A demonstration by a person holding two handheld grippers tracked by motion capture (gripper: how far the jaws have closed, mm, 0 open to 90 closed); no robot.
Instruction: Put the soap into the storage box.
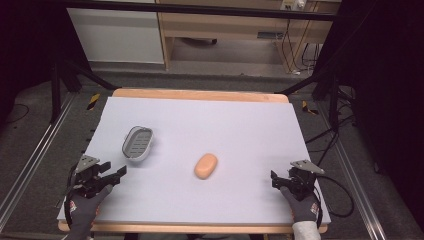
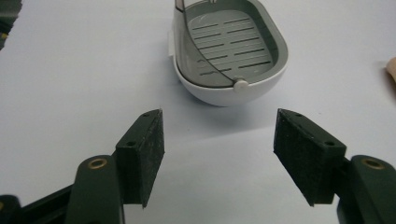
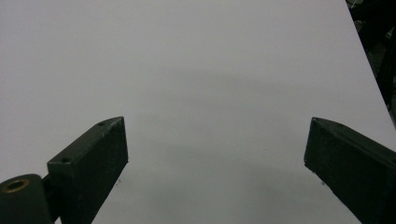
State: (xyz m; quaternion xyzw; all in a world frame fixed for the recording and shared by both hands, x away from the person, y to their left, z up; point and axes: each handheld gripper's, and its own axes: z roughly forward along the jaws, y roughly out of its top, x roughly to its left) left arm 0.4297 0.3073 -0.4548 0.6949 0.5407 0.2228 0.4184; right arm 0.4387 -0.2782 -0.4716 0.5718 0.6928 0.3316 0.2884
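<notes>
While both tongs rest spread, left tongs (image 2: 218, 140) near soap dish (image 2: 229, 51), right tongs (image 3: 215, 154) over bare mat (image 3: 196, 60).

soap dish (image 1: 137, 142) left of soap (image 1: 206, 166) | both on table (image 1: 240, 120)

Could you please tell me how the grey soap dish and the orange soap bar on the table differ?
The soap dish is grey and white, hollow, with a slotted insert; the soap bar is orange, solid and smooth. The dish lies close in front of the left tool, the bar nearer the table's middle. Both are rounded ovals resting on the white sheet, untouched.
</notes>
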